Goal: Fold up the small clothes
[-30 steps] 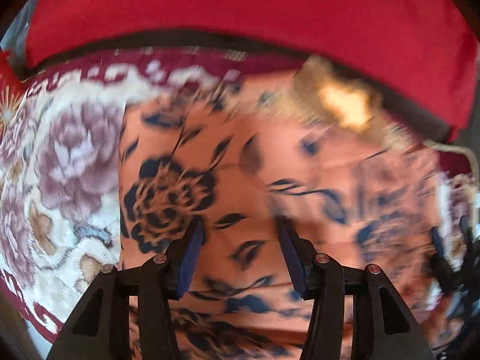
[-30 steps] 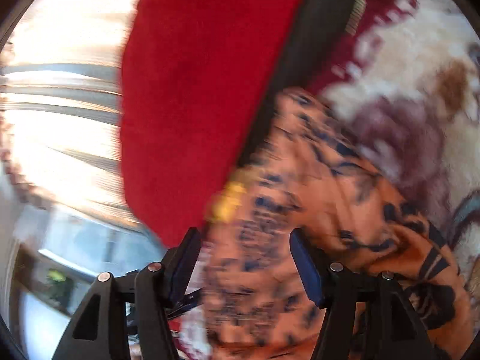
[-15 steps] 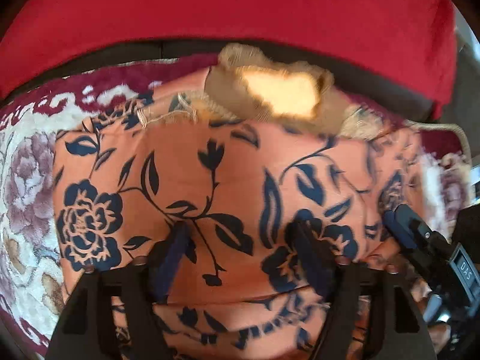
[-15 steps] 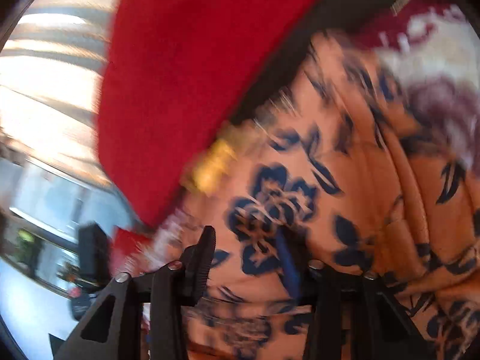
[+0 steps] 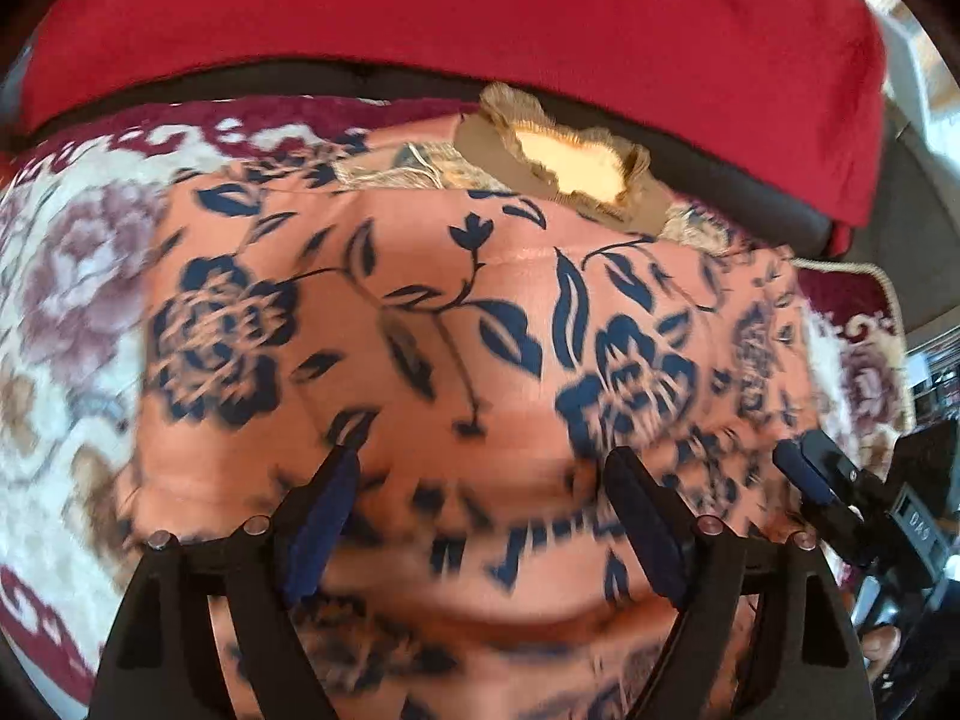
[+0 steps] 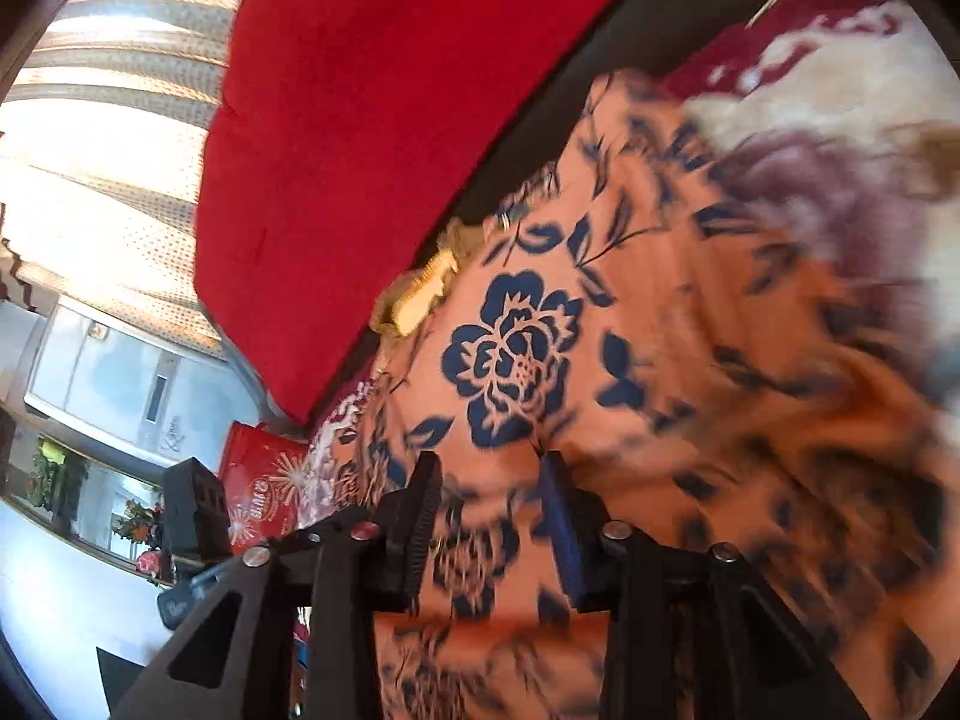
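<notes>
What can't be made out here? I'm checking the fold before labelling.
- Orange floral garment: near edge blurred and cut off, left wrist view.
- Left tool, right tool: whether either pinches cloth, blurred.
- Garment's right side: motion blur, right wrist view.

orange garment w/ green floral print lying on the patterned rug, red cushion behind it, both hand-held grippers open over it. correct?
Not quite: the print is dark blue, not green, as the left wrist view shows. The rest holds: the orange garment lies on the patterned rug, the red cushion sits behind it, and the left hand-held gripper and right hand-held gripper are both open over it.
</notes>
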`<state>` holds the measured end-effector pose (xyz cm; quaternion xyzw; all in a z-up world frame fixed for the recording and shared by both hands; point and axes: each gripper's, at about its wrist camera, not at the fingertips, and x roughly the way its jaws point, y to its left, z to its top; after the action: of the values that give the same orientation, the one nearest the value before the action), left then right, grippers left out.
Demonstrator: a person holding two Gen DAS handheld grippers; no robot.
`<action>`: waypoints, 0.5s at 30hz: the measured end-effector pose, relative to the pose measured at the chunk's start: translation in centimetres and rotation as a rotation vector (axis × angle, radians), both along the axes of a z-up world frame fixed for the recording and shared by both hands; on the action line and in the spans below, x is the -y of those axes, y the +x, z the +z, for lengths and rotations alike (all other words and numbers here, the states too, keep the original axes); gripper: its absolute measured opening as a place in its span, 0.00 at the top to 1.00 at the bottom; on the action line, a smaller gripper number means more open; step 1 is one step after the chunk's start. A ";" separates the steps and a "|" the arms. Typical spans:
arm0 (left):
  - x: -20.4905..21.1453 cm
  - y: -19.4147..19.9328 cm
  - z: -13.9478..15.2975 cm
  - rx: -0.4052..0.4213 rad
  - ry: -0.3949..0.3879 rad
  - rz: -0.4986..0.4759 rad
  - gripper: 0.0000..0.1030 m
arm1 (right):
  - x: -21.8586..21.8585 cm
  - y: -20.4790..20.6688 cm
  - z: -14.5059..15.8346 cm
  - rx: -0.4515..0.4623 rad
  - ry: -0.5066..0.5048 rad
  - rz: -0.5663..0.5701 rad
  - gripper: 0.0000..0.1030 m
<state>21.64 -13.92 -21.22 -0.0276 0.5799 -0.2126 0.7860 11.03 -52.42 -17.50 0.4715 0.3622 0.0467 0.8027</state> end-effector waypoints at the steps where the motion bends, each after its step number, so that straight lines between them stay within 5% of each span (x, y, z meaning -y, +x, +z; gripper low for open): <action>1: -1.2 -1.1 0.8 0.023 -0.016 -0.008 0.18 | 0.4 -1.4 0.6 0.007 -0.017 -0.015 0.40; 2: -2.1 -2.0 1.4 0.043 -0.022 -0.016 0.18 | 0.8 -2.8 1.4 0.021 -0.038 -0.031 0.28; 9: -12.9 -8.3 2.2 0.111 -0.043 0.009 0.18 | 3.5 -14.1 3.8 0.022 -0.095 -0.070 0.28; 15: -20.6 -13.3 -2.8 -0.009 -0.027 0.122 0.18 | 2.2 -20.8 2.2 -0.119 -0.184 -0.011 0.28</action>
<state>8.29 6.66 -24.04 -0.0745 0.5778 -0.1717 0.7944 -9.81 -54.59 -15.34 0.3999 0.4093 -0.0194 0.8198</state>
